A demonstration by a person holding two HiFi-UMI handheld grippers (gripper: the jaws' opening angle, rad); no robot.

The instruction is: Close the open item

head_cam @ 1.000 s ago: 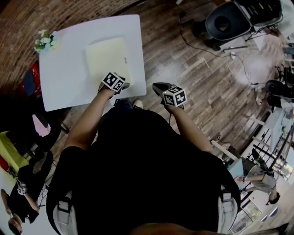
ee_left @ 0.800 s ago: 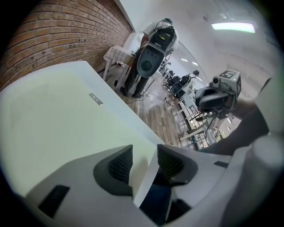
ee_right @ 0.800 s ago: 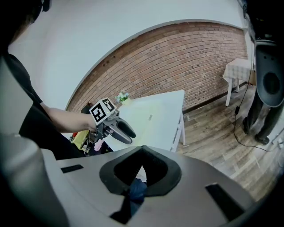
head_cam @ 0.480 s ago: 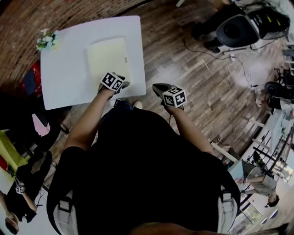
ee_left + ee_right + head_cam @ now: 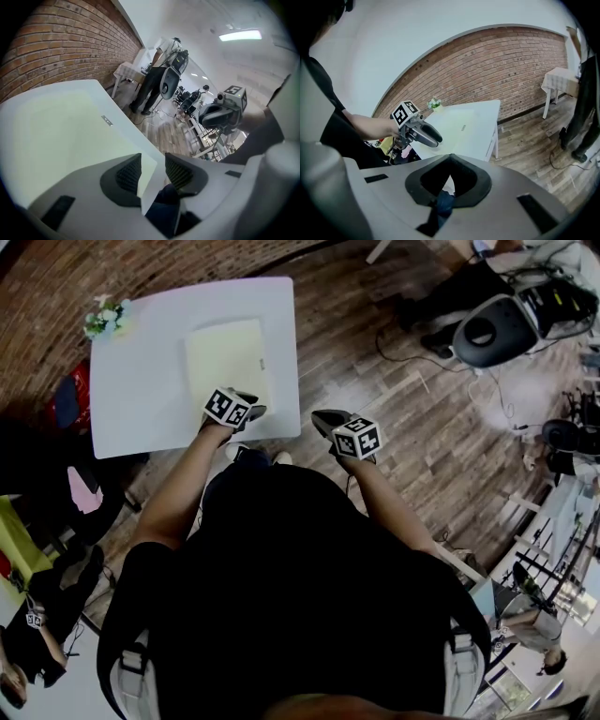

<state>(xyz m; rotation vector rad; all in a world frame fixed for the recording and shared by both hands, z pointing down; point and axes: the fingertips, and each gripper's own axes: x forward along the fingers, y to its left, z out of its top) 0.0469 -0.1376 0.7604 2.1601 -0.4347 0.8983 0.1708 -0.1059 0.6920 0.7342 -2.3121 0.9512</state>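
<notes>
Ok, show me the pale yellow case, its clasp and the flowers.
pale yellow case (image 5: 223,360): head view, middle of its top face.
clasp (image 5: 262,363): head view, the small grey piece near the case's right edge.
flowers (image 5: 106,317): head view, the middle of the white blossoms.

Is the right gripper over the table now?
No: the right gripper hangs over the wooden floor, beside the white table edge.
</notes>
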